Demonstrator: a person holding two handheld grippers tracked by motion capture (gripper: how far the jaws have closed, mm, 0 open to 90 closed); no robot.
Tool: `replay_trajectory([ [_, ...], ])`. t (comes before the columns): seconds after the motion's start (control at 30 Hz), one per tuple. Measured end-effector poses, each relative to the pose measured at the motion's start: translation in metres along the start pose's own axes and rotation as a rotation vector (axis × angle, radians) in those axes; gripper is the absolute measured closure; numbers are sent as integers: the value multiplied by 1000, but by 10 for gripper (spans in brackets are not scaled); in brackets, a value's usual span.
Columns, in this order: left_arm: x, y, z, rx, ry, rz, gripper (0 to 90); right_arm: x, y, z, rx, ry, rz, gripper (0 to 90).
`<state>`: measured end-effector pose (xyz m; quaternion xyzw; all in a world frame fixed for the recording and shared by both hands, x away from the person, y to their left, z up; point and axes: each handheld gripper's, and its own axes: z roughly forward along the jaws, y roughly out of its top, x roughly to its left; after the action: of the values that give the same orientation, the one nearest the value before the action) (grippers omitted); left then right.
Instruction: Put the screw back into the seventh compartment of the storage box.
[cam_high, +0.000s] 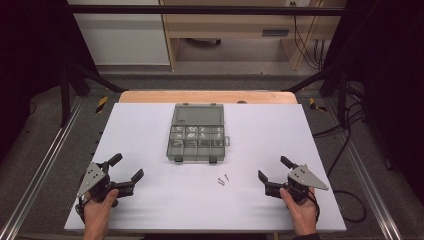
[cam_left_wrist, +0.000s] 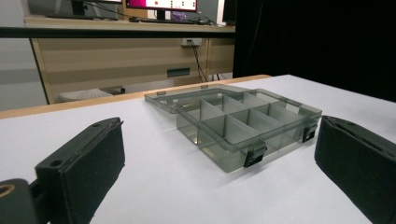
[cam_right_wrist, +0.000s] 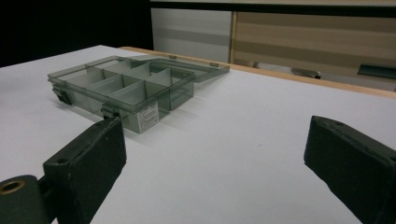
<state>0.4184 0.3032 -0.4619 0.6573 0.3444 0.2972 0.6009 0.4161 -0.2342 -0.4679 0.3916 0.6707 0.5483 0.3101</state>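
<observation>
A clear grey compartment box (cam_high: 196, 142) lies open in the middle of the white table top (cam_high: 150, 205), its lid (cam_high: 198, 115) folded flat toward the far side. Small parts sit in several of its far compartments. The same box (cam_left_wrist: 247, 126) stands ahead of my left gripper's jaws, and the box (cam_right_wrist: 122, 86) sits ahead and left of my right gripper's jaws. Two small screws (cam_high: 223, 179) lie on the table just in front of the box. My left gripper (cam_high: 126, 167) rests near the front left, open and empty. My right gripper (cam_high: 272, 169) rests near the front right, open and empty.
The white top lies on a wooden table whose far edge (cam_high: 207, 96) shows beyond it. Black frame posts (cam_high: 65, 85) stand at both sides, cables (cam_high: 345, 130) trail on the floor at the right, and wooden furniture (cam_high: 240, 30) stands behind.
</observation>
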Motion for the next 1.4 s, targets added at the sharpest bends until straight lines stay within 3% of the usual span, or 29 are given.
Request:
replay_trajectory([
  [0.17, -1, -1, 0, 8, -2, 5, 14, 3, 0, 3, 54, -2, 3, 52],
  [0.27, -1, -1, -1, 3, -1, -2, 15, 9, 2, 7, 115, -3, -13, 53],
  [0.33, -1, -1, -1, 5, 1, -1, 16, 14, 7, 9, 138, 18, -18, 53],
  [0.43, -1, -1, -1, 8, 1, 6, 16, 20, 13, 11, 187, 27, -59, 55],
  [0.47, -2, -1, 0, 10, 3, 9, 17, 26, 20, 14, 255, 23, -103, 66],
  [0.5, -2, -1, 0, 10, 3, 9, 17, 26, 20, 14, 255, 23, -103, 66],
  [0.53, -2, -1, 0, 9, 4, 9, 17, 31, 27, 17, 316, 34, -130, 70],
  [0.57, -2, -1, 0, 9, 4, 9, 17, 31, 27, 17, 316, 34, -130, 70],
  [0.63, -2, -1, 0, 8, 7, 7, 17, 35, 36, 23, 389, 71, -139, 76],
  [0.83, -4, 0, 0, 11, 3, 13, 20, 41, 49, 37, 527, 95, -187, 85],
  [1.13, -3, 0, -1, 2, 7, 5, 21, 55, 56, 55, 628, 130, -221, 91],
  [1.4, -2, -1, -1, 2, 6, -1, 21, 61, 55, 64, 674, 149, -201, 87],
])
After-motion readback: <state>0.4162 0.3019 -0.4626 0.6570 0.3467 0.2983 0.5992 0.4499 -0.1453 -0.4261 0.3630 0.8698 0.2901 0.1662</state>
